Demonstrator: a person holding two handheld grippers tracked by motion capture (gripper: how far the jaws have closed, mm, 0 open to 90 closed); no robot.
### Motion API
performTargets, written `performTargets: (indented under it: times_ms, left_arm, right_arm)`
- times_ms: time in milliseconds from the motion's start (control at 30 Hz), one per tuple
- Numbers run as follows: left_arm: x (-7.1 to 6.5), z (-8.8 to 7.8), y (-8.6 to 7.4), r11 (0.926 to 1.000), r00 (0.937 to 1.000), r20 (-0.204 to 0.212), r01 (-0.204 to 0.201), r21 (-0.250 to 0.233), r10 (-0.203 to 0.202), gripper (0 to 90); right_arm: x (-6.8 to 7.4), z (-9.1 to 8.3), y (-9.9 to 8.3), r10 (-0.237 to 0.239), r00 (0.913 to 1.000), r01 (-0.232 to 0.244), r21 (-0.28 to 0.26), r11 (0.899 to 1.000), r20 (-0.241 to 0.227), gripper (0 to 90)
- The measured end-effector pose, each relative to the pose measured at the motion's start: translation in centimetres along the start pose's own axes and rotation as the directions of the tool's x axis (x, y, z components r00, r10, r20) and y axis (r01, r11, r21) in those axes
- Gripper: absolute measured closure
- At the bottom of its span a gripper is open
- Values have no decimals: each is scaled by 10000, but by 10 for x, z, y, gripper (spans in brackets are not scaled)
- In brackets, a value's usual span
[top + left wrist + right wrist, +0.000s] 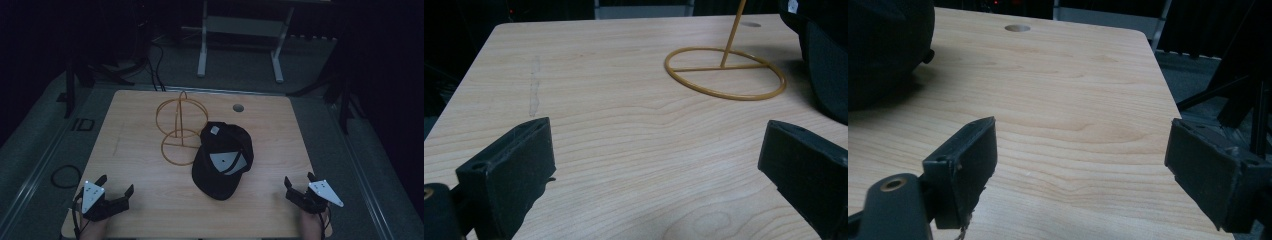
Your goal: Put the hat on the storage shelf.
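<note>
Resting near the table's front left corner, the left gripper (116,189) has its jaws spread wide w/ nothing between them, just bare wood. Right gripper (298,181) sits near the front right corner, jaws likewise wide apart & empty.

Black baseball cap (222,159) w/ a grey patch lies on the light wooden table (145,185) at about mid-table, slightly right of centre, well apart from both grippers & roughly between them. A small white tag shows on its far part.

Just left of the cap stands the yellow wire stand (178,131): flat ring base on the tabletop, upright rod, wire hoops on top. Cap's edge looks to be touching or overlapping the ring base; can't tell which.

In the left gripper view the ring base (725,74) lies ahead, cap (824,65) at the right edge. In the right gripper view the cap (885,47) is at far left, a round hole (1017,28) in the tabletop beyond.
</note>
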State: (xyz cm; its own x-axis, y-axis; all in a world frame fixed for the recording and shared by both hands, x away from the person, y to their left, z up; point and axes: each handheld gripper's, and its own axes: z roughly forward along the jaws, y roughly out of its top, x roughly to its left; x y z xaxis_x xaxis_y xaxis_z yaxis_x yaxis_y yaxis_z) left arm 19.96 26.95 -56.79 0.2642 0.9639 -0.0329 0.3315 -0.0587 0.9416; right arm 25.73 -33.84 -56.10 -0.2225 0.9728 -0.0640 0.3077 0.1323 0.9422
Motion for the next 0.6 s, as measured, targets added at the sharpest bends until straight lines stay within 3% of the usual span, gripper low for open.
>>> performTargets:
  times_ms: [167,300,433,600]
  left_arm:
    - [-2,0,0,9998,9998,42,-186,-35,187,21]
    - [-3,1,0,9997,9996,116,-256,-15,257,20]
    - [-4,0,1,9995,9995,135,-288,-96,289,20]
    - [-6,-2,2,9992,9993,319,-208,-332,219,20]
  right_arm:
    - [0,0,0,115,9994,-109,190,9998,-333,124]
    - [4,-4,4,-304,9984,313,184,9993,-469,124]
    - [5,-11,13,61,9970,-61,2,10000,-766,125]
    - [13,-18,28,290,9909,-232,454,9987,-1317,126]
